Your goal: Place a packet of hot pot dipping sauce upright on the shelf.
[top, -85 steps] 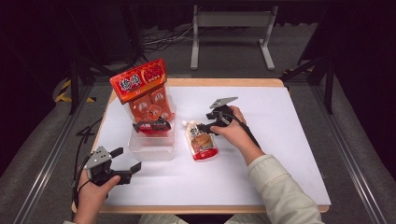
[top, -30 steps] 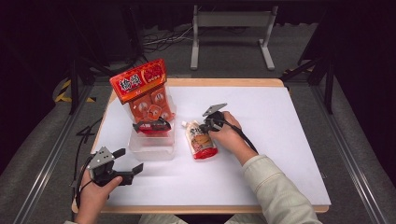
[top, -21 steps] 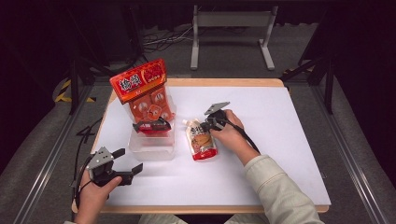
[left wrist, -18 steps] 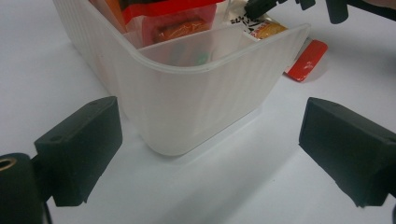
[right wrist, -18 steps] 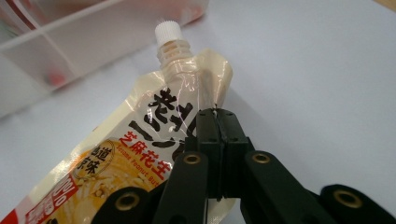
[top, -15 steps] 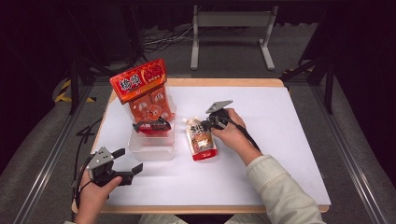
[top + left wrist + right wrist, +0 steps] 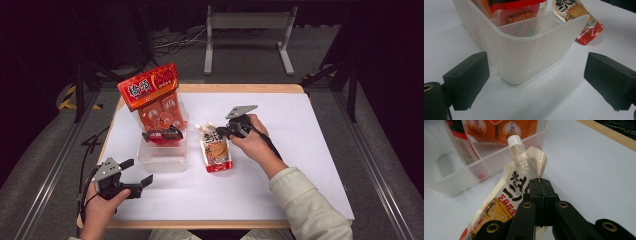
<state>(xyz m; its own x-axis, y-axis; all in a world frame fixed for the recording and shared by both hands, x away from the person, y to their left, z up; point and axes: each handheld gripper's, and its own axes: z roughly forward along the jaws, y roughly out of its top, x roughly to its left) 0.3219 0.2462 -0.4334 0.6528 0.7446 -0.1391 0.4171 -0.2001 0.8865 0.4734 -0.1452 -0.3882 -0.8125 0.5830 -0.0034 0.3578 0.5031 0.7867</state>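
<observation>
**Right tool pinches the spouted pouch just right of the bin**

We have our right tool (image 7: pixel 223 131) pressed together on the upper edge of the spouted sauce pouch (image 7: pixel 216 151), beside its white cap (image 7: pixel 513 140). In the right gripper view the two black jaws meet flat on the film below the corner of the pouch, so we read the grip as a pinch on the pouch and not on the cap itself. The pouch lies on the white desk (image 7: pixel 310 150), its long axis running near to far, cap end far and red bottom end near, the body slightly tilted.

The relation that matters for us: the clear plastic bin (image 7: pixel 162 155) sits just left of the pouch, close but apart from it. The bin already holds a tall red-and-orange snack pack (image 7: pixel 152 97) at its far end and a smaller red packet (image 7: pixel 162 135) in front of that; its near compartment looks free. We judge that the pouch has to travel left and over the bin's wall.

Our left tool (image 7: pixel 134 176) rests near the desk's near-left corner, jaws spread wide with nothing between them, aimed at the bin's near corner (image 7: pixel 524 62). The right hand is the nearer one to the pouch.
</observation>
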